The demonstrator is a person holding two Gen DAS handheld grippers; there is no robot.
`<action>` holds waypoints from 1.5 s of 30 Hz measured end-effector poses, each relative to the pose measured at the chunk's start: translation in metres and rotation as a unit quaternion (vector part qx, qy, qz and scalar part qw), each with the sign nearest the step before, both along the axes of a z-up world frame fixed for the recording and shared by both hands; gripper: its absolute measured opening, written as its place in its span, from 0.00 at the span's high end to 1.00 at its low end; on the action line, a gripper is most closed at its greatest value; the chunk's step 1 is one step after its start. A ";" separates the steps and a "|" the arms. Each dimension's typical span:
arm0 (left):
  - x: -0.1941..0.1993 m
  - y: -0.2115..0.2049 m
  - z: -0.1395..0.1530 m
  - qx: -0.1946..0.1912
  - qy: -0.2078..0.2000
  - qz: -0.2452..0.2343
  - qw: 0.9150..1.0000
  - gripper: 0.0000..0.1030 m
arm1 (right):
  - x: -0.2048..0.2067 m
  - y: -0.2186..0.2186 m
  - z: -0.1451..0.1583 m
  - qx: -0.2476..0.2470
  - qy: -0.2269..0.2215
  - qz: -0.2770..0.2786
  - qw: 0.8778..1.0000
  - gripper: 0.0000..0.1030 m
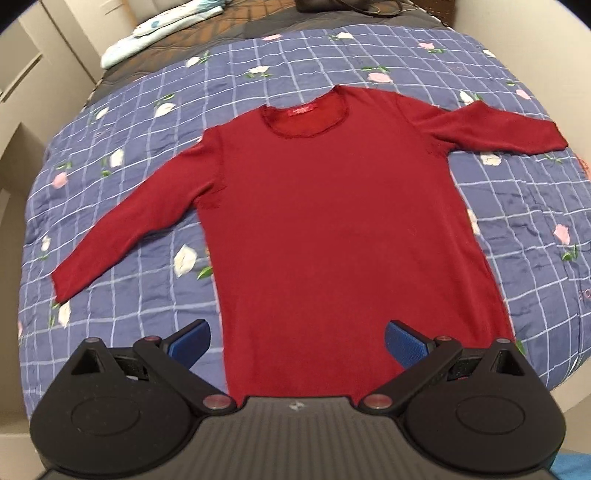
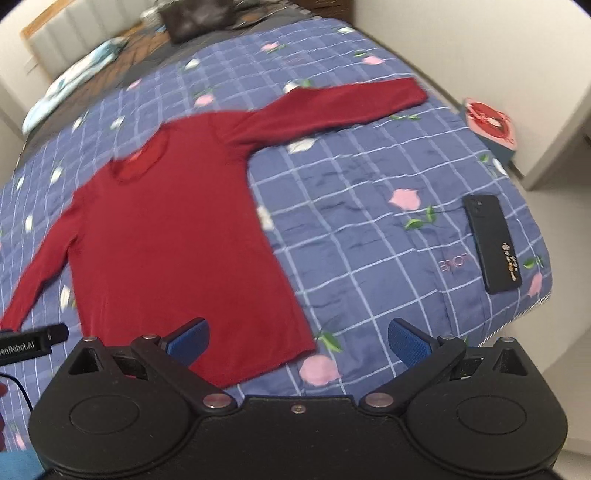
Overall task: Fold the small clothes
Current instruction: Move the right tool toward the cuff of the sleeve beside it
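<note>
A dark red long-sleeved top (image 1: 325, 221) lies flat and face up on the bed, neckline at the far end, both sleeves spread out to the sides. My left gripper (image 1: 297, 345) is open above the hem, its blue pads (image 1: 192, 341) apart with nothing between them. In the right wrist view the same top (image 2: 173, 236) sits left of centre, its right sleeve (image 2: 332, 107) stretched toward the far right. My right gripper (image 2: 297, 343) is open over the hem's right corner and holds nothing. Part of the left gripper (image 2: 29, 341) shows at the left edge.
A blue checked quilt with flowers (image 1: 517, 229) covers the bed. A black phone (image 2: 493, 243) lies near the quilt's right edge. A red-and-teal box (image 2: 491, 125) sits past the bed on the right. Pale folded bedding (image 1: 159, 31) and a dark bag (image 2: 199, 22) lie at the far end.
</note>
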State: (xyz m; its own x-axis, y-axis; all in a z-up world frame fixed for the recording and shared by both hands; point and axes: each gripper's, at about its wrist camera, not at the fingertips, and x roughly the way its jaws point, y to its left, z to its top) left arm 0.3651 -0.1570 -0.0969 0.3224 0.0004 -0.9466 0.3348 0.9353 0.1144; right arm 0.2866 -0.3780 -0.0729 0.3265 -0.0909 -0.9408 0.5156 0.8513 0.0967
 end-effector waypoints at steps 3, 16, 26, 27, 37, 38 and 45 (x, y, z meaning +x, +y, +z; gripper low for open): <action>0.012 -0.005 -0.003 -0.006 0.001 -0.001 1.000 0.00 | -0.002 -0.014 -0.001 -0.004 -0.023 -0.041 0.999 0.00; 0.042 -0.041 -0.006 -0.001 0.014 0.031 0.999 0.00 | 0.015 -0.073 -0.054 0.033 0.054 -0.078 0.995 0.00; 0.064 -0.099 -0.011 0.030 0.025 0.099 0.994 0.00 | 0.075 -0.147 -0.075 0.042 0.066 -0.032 0.996 0.00; 0.068 -0.107 -0.012 0.029 0.025 0.111 0.993 0.00 | 0.081 -0.155 -0.077 0.042 0.065 -0.028 0.997 0.00; 0.108 -0.181 -0.030 0.030 0.023 0.180 0.983 0.00 | 0.151 -0.224 -0.094 0.027 0.048 0.022 0.998 0.00; 0.111 -0.186 -0.033 0.033 0.023 0.183 0.982 0.00 | 0.159 -0.229 -0.096 0.028 0.046 0.023 0.998 0.00; 0.116 -0.207 -0.049 0.057 0.039 0.190 0.979 0.00 | 0.202 -0.263 -0.113 0.032 0.038 0.022 0.999 0.00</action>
State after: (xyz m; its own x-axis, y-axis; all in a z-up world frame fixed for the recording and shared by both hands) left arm 0.4816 -0.3637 -0.1456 0.2056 0.2135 -0.9551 -0.0227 0.9767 0.2134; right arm 0.4882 -0.6406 -0.1855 0.2571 -0.0174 -0.9662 0.4860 0.8665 0.1138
